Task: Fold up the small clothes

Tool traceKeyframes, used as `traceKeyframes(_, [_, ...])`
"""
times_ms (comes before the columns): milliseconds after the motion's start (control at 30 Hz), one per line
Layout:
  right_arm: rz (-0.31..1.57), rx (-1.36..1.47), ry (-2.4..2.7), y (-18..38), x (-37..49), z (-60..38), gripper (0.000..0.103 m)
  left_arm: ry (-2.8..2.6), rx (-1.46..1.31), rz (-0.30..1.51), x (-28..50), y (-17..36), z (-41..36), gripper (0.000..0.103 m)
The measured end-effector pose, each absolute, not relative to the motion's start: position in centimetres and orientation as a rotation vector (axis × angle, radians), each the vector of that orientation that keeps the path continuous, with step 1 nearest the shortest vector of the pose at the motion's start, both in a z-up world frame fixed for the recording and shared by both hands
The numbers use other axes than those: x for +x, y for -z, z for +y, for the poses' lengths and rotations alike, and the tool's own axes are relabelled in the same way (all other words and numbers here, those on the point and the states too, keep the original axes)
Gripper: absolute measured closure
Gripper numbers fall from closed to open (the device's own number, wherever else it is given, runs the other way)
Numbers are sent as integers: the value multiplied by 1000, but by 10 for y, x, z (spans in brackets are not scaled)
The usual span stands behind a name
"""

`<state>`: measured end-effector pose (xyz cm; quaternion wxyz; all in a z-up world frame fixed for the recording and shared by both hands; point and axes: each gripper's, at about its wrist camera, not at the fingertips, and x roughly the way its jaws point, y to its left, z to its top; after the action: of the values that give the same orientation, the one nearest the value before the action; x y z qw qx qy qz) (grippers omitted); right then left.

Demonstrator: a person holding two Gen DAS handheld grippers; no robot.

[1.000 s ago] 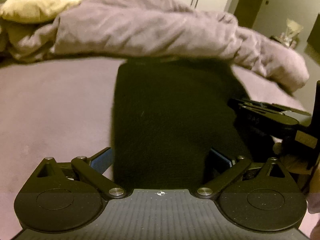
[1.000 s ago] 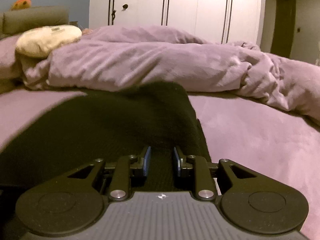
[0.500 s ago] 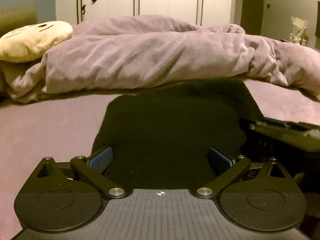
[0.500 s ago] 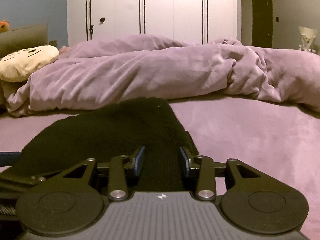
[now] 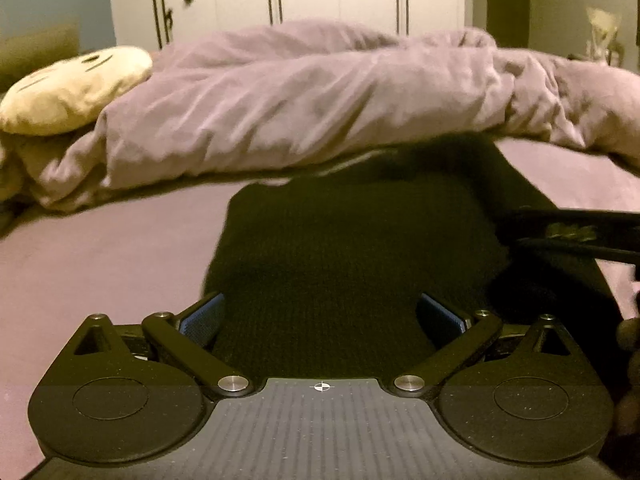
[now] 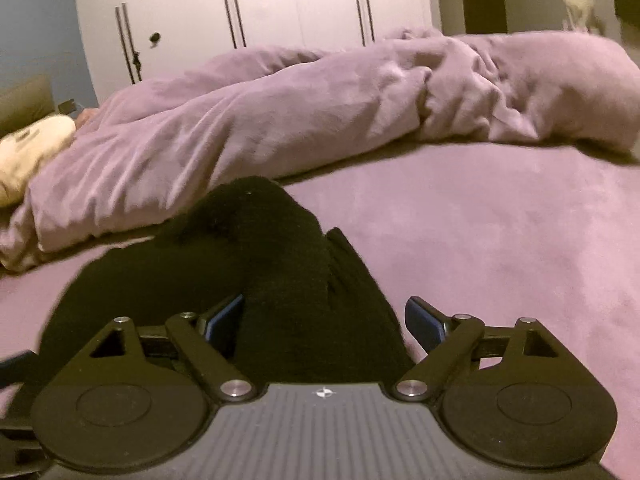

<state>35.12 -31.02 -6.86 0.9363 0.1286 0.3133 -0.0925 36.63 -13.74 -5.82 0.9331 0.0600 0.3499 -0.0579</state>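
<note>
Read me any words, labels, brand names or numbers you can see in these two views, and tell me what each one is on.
No readable text in either view.
Right gripper, seen from the left wrist view: a pale marking, too blurred to read.
Cream pillow: dark drawn marks, not letters.

Both views are dim, with a warm yellowish cast and visible grain. The black garment (image 5: 352, 248) reads as a nearly textureless dark mass. The duvet (image 5: 320, 108) and wardrobe doors (image 6: 288, 4) look soft and slightly smeared. Fisheye distortion bends straight lines near the edges, and the corners vignette to black.
</note>
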Motion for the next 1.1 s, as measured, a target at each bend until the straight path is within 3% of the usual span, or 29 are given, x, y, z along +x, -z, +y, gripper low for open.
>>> traceKeyframes(233, [653,183,188,30,238,-289,4,48,184,783,278,30,-110,0])
traceKeyframes(433, [841,88,195,29,133,-250,4,59,82,921,185,26,-82,0])
traceKeyframes(600, [953,271,98,26,63,-240,4,27,88,963,136,14,-75,0])
traceKeyframes(800, [1039,44,150,-2,57,-217,4,36,55,941,120,-16,-69,0])
traceKeyframes(1100, [960,16,162,-43,60,-206,4,61,98,869,110,-49,-82,0])
